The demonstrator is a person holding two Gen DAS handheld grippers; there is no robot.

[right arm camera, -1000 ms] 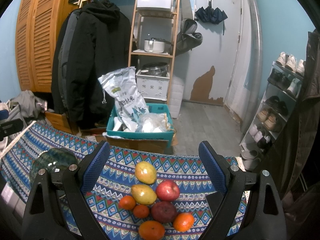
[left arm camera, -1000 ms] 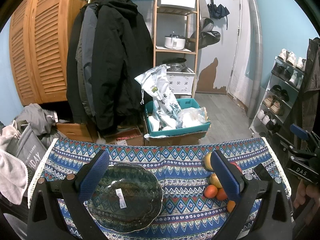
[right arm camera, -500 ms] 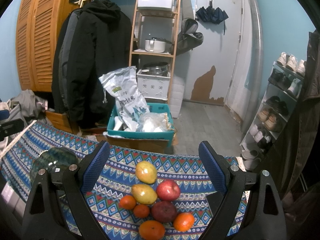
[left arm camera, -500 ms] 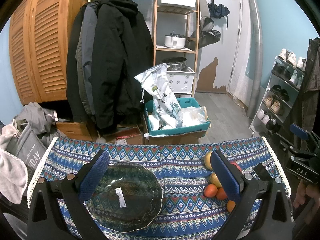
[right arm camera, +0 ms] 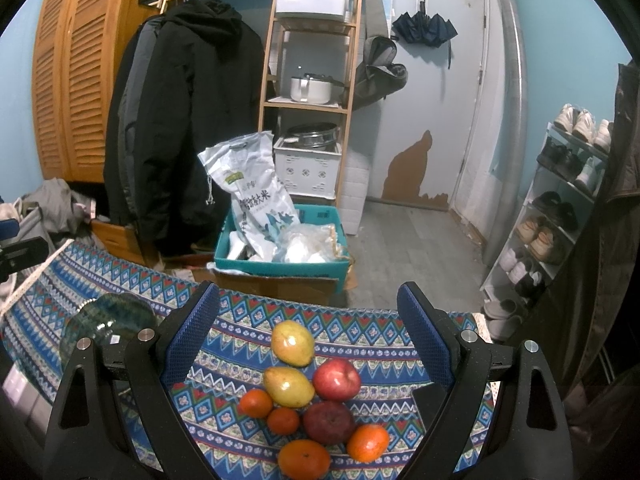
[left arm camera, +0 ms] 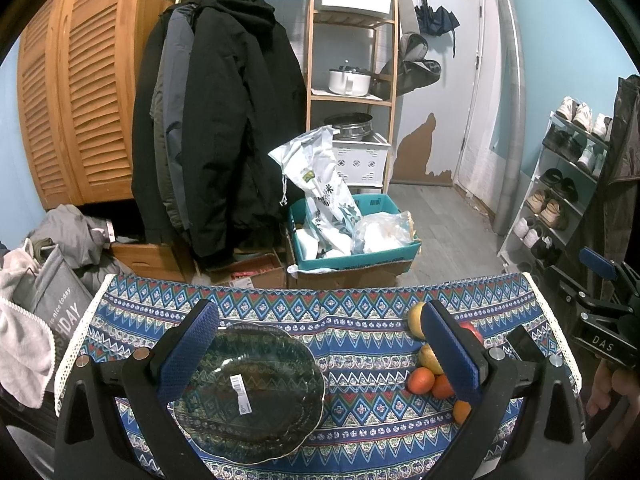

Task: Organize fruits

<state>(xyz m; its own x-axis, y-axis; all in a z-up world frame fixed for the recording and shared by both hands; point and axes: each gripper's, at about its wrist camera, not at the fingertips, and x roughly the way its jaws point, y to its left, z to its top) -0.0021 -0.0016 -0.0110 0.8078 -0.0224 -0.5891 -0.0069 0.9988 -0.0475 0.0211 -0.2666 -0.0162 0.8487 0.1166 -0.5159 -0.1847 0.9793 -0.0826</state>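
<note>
We see the left gripper [left arm camera: 320,354] spread wide, holding nothing, above the dark glass plate [left arm camera: 248,394], which carries only a white sticker [left arm camera: 239,388]. The right gripper [right arm camera: 308,326] is likewise parted and unloaded over the fruit cluster [right arm camera: 310,398]: two yellow pears, two red apples and four oranges, touching one another on the patterned tablecloth [right arm camera: 240,308], well apart from the plate. On the floor beyond, a teal box [right arm camera: 280,268] contains a rice bag [right arm camera: 256,196] and plastic bags.
</note>
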